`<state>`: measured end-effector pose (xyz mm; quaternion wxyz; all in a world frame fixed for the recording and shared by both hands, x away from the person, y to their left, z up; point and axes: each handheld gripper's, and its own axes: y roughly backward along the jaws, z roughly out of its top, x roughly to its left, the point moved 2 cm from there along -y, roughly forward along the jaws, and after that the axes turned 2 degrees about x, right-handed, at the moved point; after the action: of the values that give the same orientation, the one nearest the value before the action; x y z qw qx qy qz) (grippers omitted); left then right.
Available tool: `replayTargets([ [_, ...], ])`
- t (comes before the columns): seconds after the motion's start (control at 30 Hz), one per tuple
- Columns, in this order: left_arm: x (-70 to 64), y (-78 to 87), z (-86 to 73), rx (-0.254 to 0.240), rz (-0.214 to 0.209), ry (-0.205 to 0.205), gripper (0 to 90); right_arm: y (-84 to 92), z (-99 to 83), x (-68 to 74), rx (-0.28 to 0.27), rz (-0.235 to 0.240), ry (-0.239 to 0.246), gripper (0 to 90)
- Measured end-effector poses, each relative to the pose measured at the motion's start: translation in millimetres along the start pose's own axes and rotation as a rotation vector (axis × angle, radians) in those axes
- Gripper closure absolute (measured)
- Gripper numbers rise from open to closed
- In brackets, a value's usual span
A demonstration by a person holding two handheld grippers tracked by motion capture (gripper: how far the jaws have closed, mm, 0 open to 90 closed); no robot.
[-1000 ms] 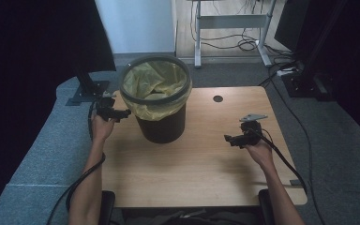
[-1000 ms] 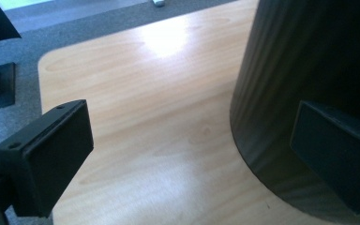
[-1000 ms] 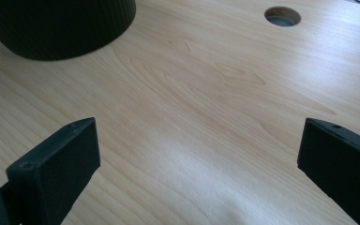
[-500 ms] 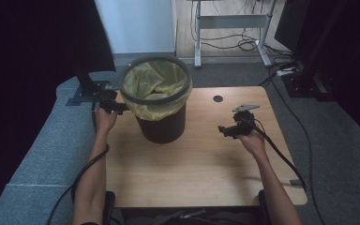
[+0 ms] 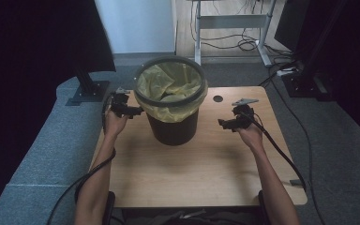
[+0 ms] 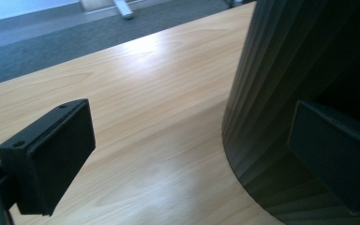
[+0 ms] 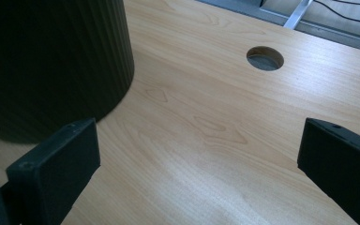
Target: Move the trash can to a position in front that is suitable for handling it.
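Closing in on the bin point(image 5: 171, 105) mid-desk point(image 5: 206, 168), yellow bag point(image 5: 168, 82) in place. We've got the left gripper point(image 5: 133, 111) beside its wall, the right gripper point(image 5: 222, 124) near it, both jaws wide, nothing held. The grab isn't done yet.

Both forearms reach forward from the bottom of the high view, spread well apart. The left hand point(image 5: 114, 124) holds the left gripper point(image 5: 133, 111) pointing toward the right, jaws wide apart. The right hand point(image 5: 250, 134) holds the right gripper point(image 5: 222, 123) pointing toward the left, jaws also wide apart, nothing between them. A cable trails back along each arm
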<state>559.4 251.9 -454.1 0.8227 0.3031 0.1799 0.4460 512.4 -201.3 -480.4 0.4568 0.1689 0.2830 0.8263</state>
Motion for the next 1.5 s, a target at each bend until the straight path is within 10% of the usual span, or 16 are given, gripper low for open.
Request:
replayTargets([
  [0.5, -62.4, -14.4, 11.5, -0.004, -0.140, -0.113, 0.0, -9.4, 0.4, -6.1, -0.017, -0.010, -0.029, 0.0],
  [1.17, -41.5, -29.1, 35.6, -0.037, -0.164, -0.033, 0.0, -14.4, 34.4, -31.1, -0.063, -0.038, -0.067, 0.0],
  [1.5, -50.9, -21.3, 29.3, -0.035, -0.163, -0.092, 0.0, -8.7, 27.1, -28.0, -0.093, -0.029, -0.069, 1.2],
])
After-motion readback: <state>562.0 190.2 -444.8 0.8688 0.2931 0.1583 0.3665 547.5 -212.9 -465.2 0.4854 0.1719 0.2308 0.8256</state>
